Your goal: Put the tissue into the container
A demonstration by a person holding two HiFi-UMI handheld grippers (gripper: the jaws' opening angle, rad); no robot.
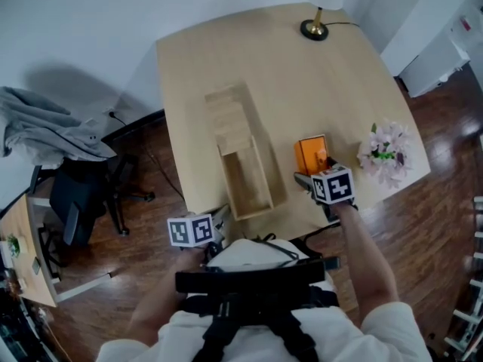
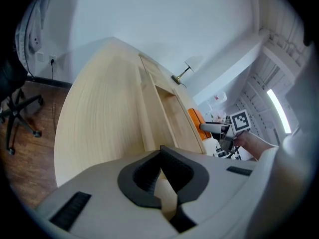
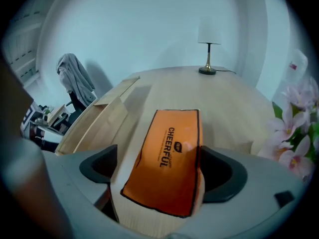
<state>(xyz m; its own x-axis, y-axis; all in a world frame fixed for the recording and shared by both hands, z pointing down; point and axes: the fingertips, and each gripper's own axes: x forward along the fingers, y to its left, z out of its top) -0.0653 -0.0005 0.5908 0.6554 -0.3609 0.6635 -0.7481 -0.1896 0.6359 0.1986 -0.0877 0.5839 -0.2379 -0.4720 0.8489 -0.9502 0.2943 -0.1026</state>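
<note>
Your right gripper (image 3: pixel 162 177) is spread wide around the one orange tissue pack (image 3: pixel 172 143), printed "CHEERFUL". Its right jaw touches the pack and its left jaw stands clear. The pack rests on the bench (image 3: pixel 234 108). Just left of that gripper sits the single wooden container (image 1: pixel 226 178), open-topped. Your left gripper (image 2: pixel 160 171) is closed on nothing. One lamp (image 3: pixel 208 39) stands far beyond.

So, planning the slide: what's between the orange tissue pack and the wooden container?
Just bare tabletop between tissue pack and container, per the head view.
</note>
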